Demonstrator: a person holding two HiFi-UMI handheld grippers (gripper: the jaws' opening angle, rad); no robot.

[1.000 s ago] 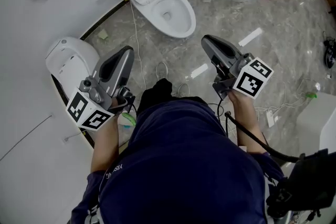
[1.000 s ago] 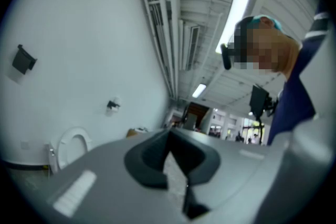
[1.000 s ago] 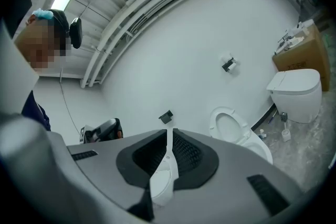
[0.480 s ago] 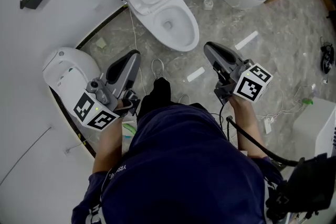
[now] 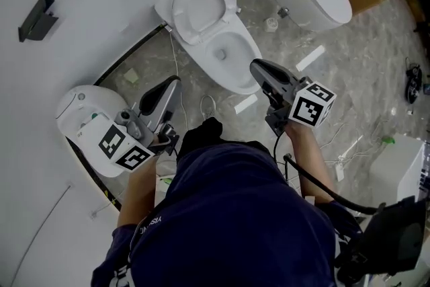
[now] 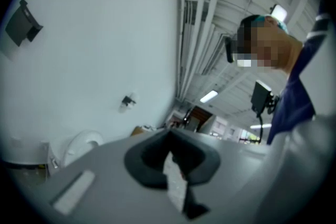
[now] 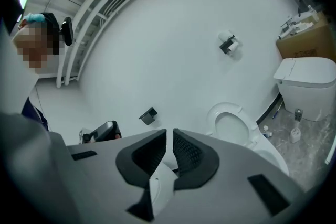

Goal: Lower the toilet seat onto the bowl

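The toilet seat [image 5: 203, 7] stands raised at the far wall, the bowl [image 5: 232, 58] uncovered and lowering not yet begun, with left gripper [image 5: 169, 85] and right gripper [image 5: 258, 68] both closed and empty.

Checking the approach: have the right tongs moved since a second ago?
Yes. The right tongs have closed in on the open toilet's bowl; their tip now overlaps its front rim, where floor separated them before.

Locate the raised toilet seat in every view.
Head view: seat at top centre, raised against the wall.
Left gripper view: seat at lower left, small, left of the jaws.
Right gripper view: seat right of centre, just above the jaws.
Shared landmark: the black wall holder.
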